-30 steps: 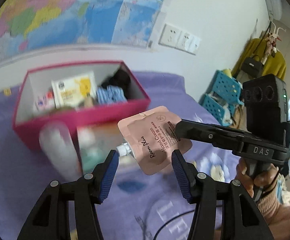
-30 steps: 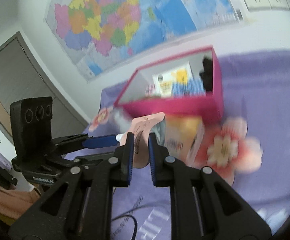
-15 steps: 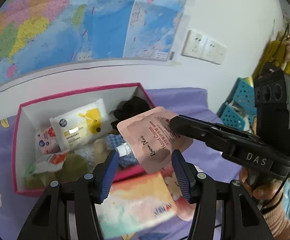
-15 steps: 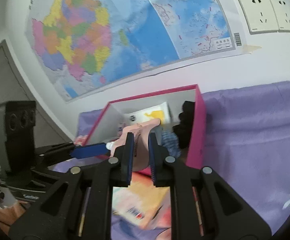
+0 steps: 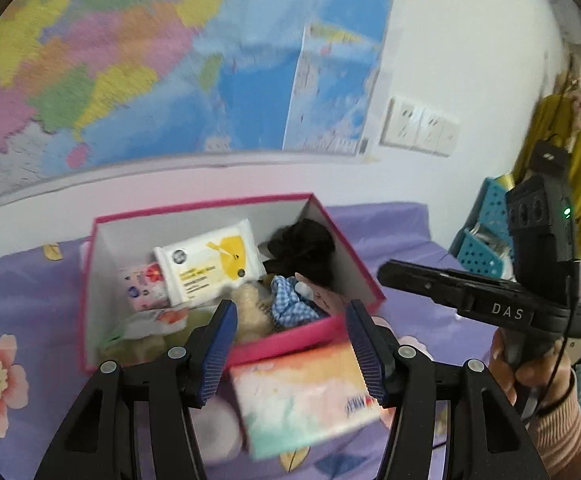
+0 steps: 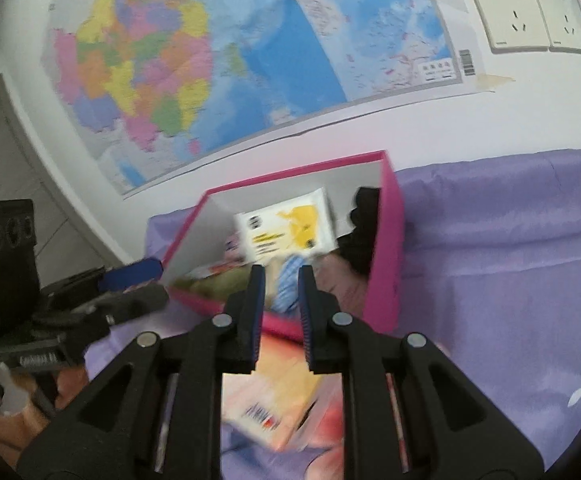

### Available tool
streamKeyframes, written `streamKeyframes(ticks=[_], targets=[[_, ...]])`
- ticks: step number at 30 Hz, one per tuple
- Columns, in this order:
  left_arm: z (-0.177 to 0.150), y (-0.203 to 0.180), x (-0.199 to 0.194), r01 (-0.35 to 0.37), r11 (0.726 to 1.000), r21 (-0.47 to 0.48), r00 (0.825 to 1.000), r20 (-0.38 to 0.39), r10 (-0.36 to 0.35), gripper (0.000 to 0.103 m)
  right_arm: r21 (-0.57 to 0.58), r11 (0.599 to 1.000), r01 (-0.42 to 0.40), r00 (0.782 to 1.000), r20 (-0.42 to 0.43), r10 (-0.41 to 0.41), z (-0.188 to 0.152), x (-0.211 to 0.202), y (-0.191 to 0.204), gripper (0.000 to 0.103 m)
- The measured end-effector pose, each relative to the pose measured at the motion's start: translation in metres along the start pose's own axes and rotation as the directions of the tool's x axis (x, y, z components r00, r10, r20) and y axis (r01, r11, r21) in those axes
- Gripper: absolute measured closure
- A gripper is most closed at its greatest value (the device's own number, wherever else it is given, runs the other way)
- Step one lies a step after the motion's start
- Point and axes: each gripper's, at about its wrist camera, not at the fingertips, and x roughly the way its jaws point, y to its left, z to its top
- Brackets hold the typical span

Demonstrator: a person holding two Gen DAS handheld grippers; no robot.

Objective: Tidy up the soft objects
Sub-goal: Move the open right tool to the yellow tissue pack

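A pink box (image 5: 354, 264) (image 6: 390, 240) stands on the purple bedspread against the wall. It holds a white and yellow wipes pack (image 5: 210, 264) (image 6: 286, 228), a black soft item (image 5: 306, 244), blue checked cloth (image 5: 286, 304) and the pink hand cream pouch (image 5: 326, 300) (image 6: 342, 284), lying at the box's right front. A pastel tissue pack (image 5: 302, 392) (image 6: 274, 396) lies on the bed in front of the box. My left gripper (image 5: 290, 344) is open and empty above it. My right gripper (image 6: 281, 312) is open and empty at the box's near wall.
A round white soft item (image 5: 214, 428) lies left of the tissue pack. Maps and wall sockets (image 6: 530, 12) are on the wall behind. Blue baskets (image 5: 486, 236) and hanging yellow clothing (image 5: 562, 168) are to the right of the bed.
My right gripper has opened and let go of the pink hand cream pouch, which now lies in the box. Both grippers have drawn back a little.
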Motion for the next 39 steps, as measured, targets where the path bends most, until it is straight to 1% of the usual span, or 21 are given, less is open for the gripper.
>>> streamKeyframes(ticks=[3,5,7,8,12,14,15,16,19,22,25,26,29,31,33,34,36,39], targets=[[-0.017,0.006,-0.035,0.024,1.0,0.01,0.998,0.053,-0.025,0.041,-0.027,0.998,-0.057,0.998,-0.013,0.057,-0.014,-0.016,0.017,0.076],[-0.026,0.011,-0.048,0.023,1.0,0.009,0.997,0.067,-0.023,0.04,-0.038,0.994,-0.101,0.994,-0.041,0.1,-0.027,-0.022,0.027,0.076],[-0.038,0.018,-0.056,0.017,1.0,0.001,0.998,0.059,-0.017,0.04,-0.049,0.988,-0.144,0.987,-0.077,0.14,-0.041,-0.026,0.037,0.076],[-0.047,0.024,-0.058,0.007,1.0,-0.013,0.999,0.046,-0.007,0.04,-0.053,0.984,-0.172,0.981,-0.103,0.166,-0.05,-0.028,0.043,0.076],[-0.079,0.045,-0.051,0.014,0.997,-0.079,0.999,-0.041,-0.017,0.04,-0.072,0.975,-0.211,0.966,-0.17,0.196,-0.077,-0.03,0.057,0.076],[-0.097,0.053,-0.043,-0.004,0.995,-0.102,0.995,-0.097,-0.006,0.04,-0.072,0.971,-0.226,0.957,-0.204,0.208,-0.089,-0.029,0.062,0.076],[-0.106,0.057,-0.037,-0.006,0.993,-0.116,0.991,-0.131,-0.009,0.04,-0.072,0.969,-0.237,0.951,-0.222,0.216,-0.095,-0.028,0.065,0.076],[-0.11,0.059,-0.034,-0.002,0.992,-0.124,0.989,-0.149,-0.017,0.04,-0.073,0.967,-0.244,0.946,-0.237,0.221,-0.101,-0.027,0.068,0.076],[-0.126,0.061,-0.027,-0.002,0.99,-0.141,0.981,-0.192,-0.025,0.04,-0.074,0.959,-0.275,0.922,-0.302,0.241,-0.119,-0.019,0.079,0.076],[-0.136,0.063,-0.026,0.029,0.986,-0.166,0.977,-0.206,-0.063,0.04,-0.059,0.948,-0.312,0.888,-0.374,0.269,-0.137,-0.006,0.091,0.076],[-0.144,0.062,-0.026,0.031,0.985,-0.169,0.974,-0.216,-0.068,0.041,-0.034,0.935,-0.352,0.846,-0.439,0.303,-0.158,0.007,0.102,0.076],[-0.146,0.062,-0.025,0.039,0.985,-0.17,0.972,-0.222,-0.077,0.042,-0.02,0.929,-0.37,0.827,-0.462,0.319,-0.166,0.013,0.107,0.076],[-0.151,0.062,-0.024,0.047,0.984,-0.172,0.969,-0.233,-0.087,0.043,0.013,0.918,-0.396,0.788,-0.509,0.347,-0.18,0.026,0.114,0.076],[-0.154,0.061,-0.025,0.057,0.983,-0.176,0.967,-0.236,-0.098,0.043,0.055,0.906,-0.419,0.753,-0.537,0.381,-0.188,0.036,0.119,0.076],[-0.156,0.062,-0.025,0.057,0.982,-0.178,0.965,-0.243,-0.1,0.044,0.077,0.901,-0.428,0.731,-0.557,0.394,-0.195,0.043,0.124,0.076],[-0.158,0.062,-0.025,0.055,0.982,-0.179,0.964,-0.247,-0.099,0.046,0.085,0.898,-0.431,0.722,-0.565,0.4,-0.198,0.048,0.126,0.076],[-0.16,0.062,-0.025,0.062,0.981,-0.185,0.961,-0.254,-0.109,0.048,0.102,0.895,-0.434,0.715,-0.566,0.411,-0.2,0.055,0.128,0.076],[-0.165,0.062,-0.022,0.065,0.978,-0.199,0.953,-0.278,-0.12,0.048,0.138,0.89,-0.434,0.72,-0.541,0.435,-0.202,0.062,0.128,0.076]])
